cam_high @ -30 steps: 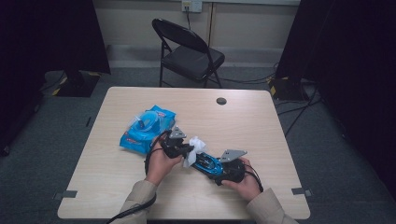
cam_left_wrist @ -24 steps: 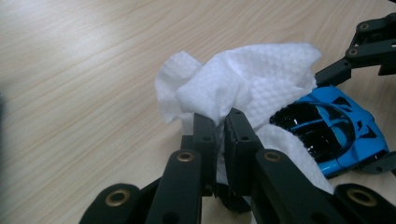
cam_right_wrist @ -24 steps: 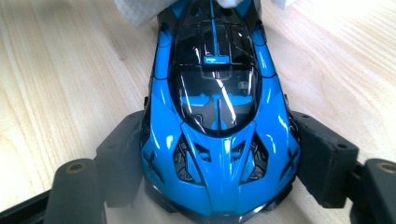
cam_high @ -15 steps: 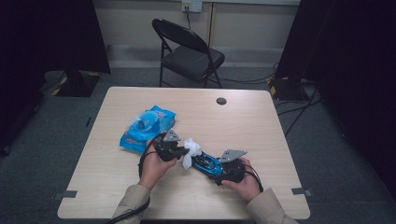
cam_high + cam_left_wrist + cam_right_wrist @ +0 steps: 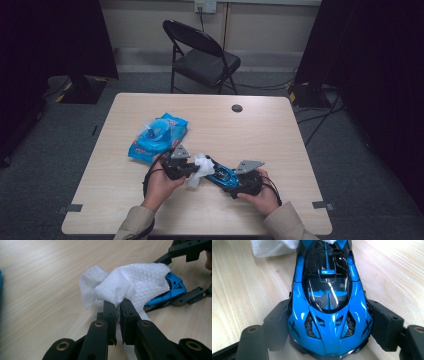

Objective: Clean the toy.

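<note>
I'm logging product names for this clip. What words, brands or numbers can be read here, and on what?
None can be read.
Blue plastic wipes packet: red-and-white print on its top, too small and blurred to read.
Glossy blue toy sports car: no lettering visible.
Crumpled white wet wipe: embossed pattern, no text.

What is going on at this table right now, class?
A person works at a wooden table with a gripper in each hand. The right gripper clamps a blue toy car by its sides and holds it on the tabletop. The left gripper is shut on a white wipe, which is pressed against one end of the car, as if cleaning it. A blue pack of wipes lies farther back on the table.
</note>
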`<action>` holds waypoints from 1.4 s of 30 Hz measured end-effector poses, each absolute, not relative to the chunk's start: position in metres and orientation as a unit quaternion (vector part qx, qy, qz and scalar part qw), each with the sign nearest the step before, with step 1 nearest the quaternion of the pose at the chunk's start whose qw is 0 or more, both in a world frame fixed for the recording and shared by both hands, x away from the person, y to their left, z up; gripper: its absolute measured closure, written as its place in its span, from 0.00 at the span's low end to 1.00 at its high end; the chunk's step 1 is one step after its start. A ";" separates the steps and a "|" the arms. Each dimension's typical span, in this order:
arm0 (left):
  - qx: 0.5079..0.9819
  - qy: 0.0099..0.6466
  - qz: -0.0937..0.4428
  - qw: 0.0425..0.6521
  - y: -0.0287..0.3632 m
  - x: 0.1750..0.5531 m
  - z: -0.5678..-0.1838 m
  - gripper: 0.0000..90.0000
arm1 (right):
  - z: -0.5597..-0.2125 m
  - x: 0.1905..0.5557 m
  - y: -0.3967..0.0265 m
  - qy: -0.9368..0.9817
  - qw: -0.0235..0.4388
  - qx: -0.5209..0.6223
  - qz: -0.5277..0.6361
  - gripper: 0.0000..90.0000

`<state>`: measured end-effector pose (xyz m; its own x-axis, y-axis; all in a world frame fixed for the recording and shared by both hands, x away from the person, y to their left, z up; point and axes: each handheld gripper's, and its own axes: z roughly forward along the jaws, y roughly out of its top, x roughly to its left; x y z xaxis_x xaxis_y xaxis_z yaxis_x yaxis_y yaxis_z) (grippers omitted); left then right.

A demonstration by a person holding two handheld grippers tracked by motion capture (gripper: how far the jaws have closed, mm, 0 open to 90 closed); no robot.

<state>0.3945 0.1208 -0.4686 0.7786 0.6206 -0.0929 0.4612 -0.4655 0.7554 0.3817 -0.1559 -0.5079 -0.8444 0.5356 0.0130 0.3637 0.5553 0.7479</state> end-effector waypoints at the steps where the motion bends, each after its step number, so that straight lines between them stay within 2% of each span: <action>1: 0.851 0.319 0.097 0.406 0.122 0.393 -0.469 0.94 | -0.508 0.382 -0.156 0.875 0.109 0.257 0.395 0.29; 22: 0.844 0.338 0.084 0.408 0.161 0.365 -0.471 0.94 | -0.506 0.382 -0.156 0.882 0.105 0.249 0.387 0.27; 28: 0.843 0.340 0.082 0.409 0.166 0.362 -0.473 0.94 | -0.498 0.382 -0.159 0.881 0.101 0.248 0.391 0.25; 32: 0.843 0.340 0.082 0.409 0.168 0.360 -0.474 0.93 | -0.488 0.378 -0.161 0.881 0.114 0.242 0.391 0.25; 42: 0.843 0.342 0.072 0.408 0.166 0.356 -0.485 0.93 | -0.470 0.384 -0.165 0.860 0.100 0.263 0.426 0.26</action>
